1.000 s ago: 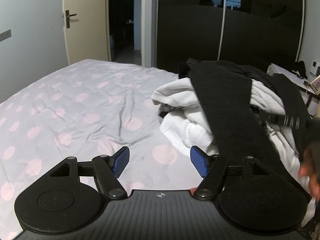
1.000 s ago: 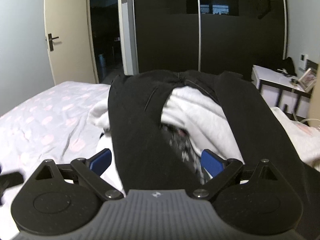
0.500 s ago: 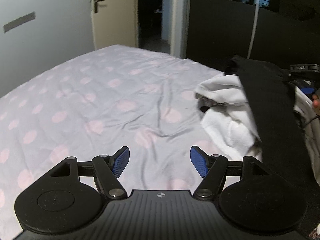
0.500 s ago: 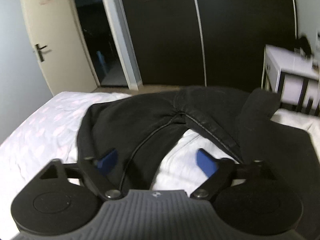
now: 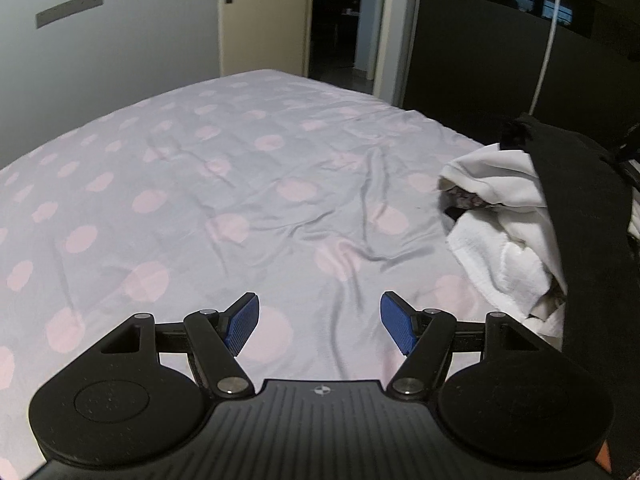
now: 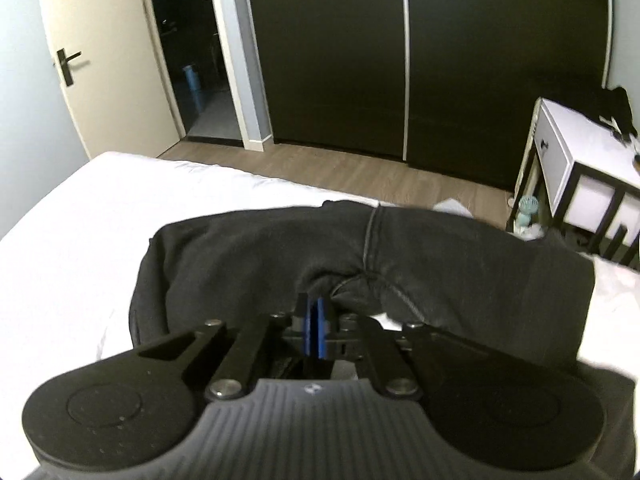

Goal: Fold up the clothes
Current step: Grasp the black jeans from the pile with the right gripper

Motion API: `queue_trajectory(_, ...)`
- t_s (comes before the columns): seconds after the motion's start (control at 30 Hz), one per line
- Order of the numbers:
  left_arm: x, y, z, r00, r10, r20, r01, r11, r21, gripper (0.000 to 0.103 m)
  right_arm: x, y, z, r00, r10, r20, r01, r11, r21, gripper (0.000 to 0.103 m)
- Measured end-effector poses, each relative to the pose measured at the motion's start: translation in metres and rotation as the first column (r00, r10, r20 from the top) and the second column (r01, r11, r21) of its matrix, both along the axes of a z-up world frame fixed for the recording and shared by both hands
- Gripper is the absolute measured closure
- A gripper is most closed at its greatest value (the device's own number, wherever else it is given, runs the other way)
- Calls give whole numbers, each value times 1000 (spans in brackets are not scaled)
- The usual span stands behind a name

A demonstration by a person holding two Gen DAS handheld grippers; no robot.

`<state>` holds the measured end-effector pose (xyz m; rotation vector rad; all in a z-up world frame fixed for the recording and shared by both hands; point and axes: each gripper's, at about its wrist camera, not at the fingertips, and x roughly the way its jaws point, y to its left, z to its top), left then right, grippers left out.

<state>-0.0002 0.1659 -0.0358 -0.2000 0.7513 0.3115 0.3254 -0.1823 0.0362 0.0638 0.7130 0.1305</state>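
- Pinching the black trousers [image 6: 400, 264], the right gripper [image 6: 314, 330] has just been closing, and its blue pads are now squeezed together on the dark cloth near the middle seam.
- Just past those fingers, the trousers bunch up in a big hump. They spread out to both sides of the fingers.
- Under the trousers lies a pile of white clothes [image 5: 500, 216], seen off to the right of the left gripper's fingers.
- The left gripper [image 5: 320, 326] is wide open and holds nothing. Only the spotted bed sheet [image 5: 224, 184] shows between and ahead of its fingers, and the pile is well off to their right.
- The trousers have not been folded yet. I think the step now is lifting them off the pile to the free part of the bed.
- What could go wrong: the pinch looks small and sits on a thick seam, so the cloth could slip out when pulled.
- Only one spot is held, so the legs could hang twisted and land in a heap.
- The trousers lie on the white clothes, so a pull could drag some along or tip the pile off the bed.
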Motion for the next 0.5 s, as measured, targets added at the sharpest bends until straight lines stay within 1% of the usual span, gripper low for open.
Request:
queue_trajectory(0.07,-2,6,-4,1000,8,-7,-8,1000,-5,24,0,-11,12,999,-17,28,17,1000,-16,90)
queue_trajectory(0.1,-2,8,-5,1000,10,-10,-10,1000,-5,24,1,-16,18,999,-29,35,30,999,-31,68)
queue_trajectory(0.13,-2,9,-7,1000,10,-13,-10,1000,-4,24,1,-21,23,998,-40,41,42,998,-47,33)
queue_trajectory(0.17,-1,11,-8,1000,8,-16,-8,1000,-4,24,1,-26,25,998,-48,43,51,996,-69,21)
queue_trajectory(0.2,-1,11,-9,1000,5,-19,-5,1000,-2,24,-1,-31,26,997,-52,50,57,993,-99,17)
queue_trajectory(0.27,-1,12,-10,1000,0,-23,1,1000,6,24,-1,-37,25,997,-50,52,59,980,-189,17)
queue_trajectory(0.3,-1,13,-10,1000,-3,-25,4,1000,10,24,-1,-40,22,998,-45,38,52,972,-227,14)
queue_trajectory(0.33,-1,13,-10,1000,-5,-27,6,1000,16,24,0,-44,17,1000,-28,2,28,968,-248,12)
queue_trajectory(0.4,-2,15,-9,1000,-3,-30,3,1000,25,24,1,-50,6,997,0,-75,-21,962,-273,11)
queue_trajectory(0.43,-2,16,-10,999,2,-33,-1,1000,26,24,-1,-49,0,996,15,-89,-40,957,-287,9)
queue_trajectory(0.47,-1,16,-10,999,5,-34,-4,1000,26,24,-4,-46,-6,996,34,-78,-58,945,-322,8)
queue_trajectory(0.5,-2,17,-10,999,8,-34,-7,1000,26,24,-8,-40,-12,997,52,-63,-73,919,-388,7)
